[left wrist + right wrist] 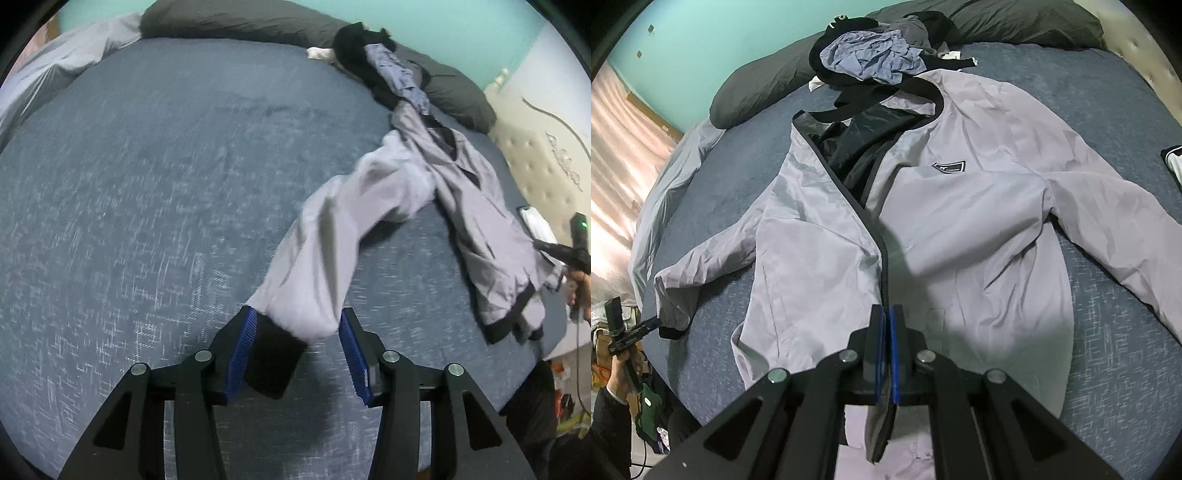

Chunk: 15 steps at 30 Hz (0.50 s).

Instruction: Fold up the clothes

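grey zip jacket (960, 229) spread front-up on blue bedspread (1108, 332), collar toward heap of crumpled clothes (875, 59) by dark pillows (1027, 22). left gripper (295, 350) jaws wide apart around black sleeve cuff (273, 365), not clamped. right gripper (887, 332) pads pressed together on jacket's dark front edge at hem.

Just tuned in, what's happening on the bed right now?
A person is working a light grey jacket spread on the blue bed. The right gripper is shut on the jacket's bottom hem at the front opening. The left gripper is open, with the black cuff of one sleeve between its fingers. No fold is made yet. More clothes are piled by the pillows.
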Available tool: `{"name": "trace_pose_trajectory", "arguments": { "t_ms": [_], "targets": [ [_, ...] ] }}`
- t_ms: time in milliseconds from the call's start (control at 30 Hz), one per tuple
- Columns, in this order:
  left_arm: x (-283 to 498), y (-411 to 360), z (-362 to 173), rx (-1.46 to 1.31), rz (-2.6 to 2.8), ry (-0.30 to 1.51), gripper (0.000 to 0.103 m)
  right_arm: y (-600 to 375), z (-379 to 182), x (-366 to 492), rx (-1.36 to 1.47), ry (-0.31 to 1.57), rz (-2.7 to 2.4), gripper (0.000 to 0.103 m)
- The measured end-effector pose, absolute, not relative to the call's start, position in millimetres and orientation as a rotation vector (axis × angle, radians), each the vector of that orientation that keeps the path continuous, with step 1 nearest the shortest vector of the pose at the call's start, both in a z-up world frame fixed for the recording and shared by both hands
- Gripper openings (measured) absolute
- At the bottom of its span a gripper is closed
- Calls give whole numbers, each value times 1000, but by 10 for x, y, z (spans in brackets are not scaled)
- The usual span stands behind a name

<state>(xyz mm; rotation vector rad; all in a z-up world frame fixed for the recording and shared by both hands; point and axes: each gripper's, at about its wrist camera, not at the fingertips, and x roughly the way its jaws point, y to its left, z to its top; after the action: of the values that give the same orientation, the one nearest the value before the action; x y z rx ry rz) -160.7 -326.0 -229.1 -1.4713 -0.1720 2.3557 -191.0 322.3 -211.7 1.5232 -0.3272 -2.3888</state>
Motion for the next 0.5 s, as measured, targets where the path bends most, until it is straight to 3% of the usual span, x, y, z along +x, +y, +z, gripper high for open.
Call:
{"name": "trace_pose_trajectory", "arguments": {
  "t_ms": [33, 100, 233, 500],
  "targets": [
    [-1597, -3258, -2318, -1477, 2357, -161, 35, 3213, -2115, -1900, 1523, -324, -2389, 3],
    [-1577, -3253, -2372, -1488, 2359, -139, 24, 3205, -2112, -1882, 1524, -314, -2390, 3],
    [-1623, -3452, -2182, -1457, 2419, -173, 16, 3210, -2092, -1876, 1522, -310, -2404, 3],
    [-1789, -3926, -1740, -1384, 2516, -257, 14, 3252, -2036, -1855, 1534, -272, -2463, 3]
  ]
}}
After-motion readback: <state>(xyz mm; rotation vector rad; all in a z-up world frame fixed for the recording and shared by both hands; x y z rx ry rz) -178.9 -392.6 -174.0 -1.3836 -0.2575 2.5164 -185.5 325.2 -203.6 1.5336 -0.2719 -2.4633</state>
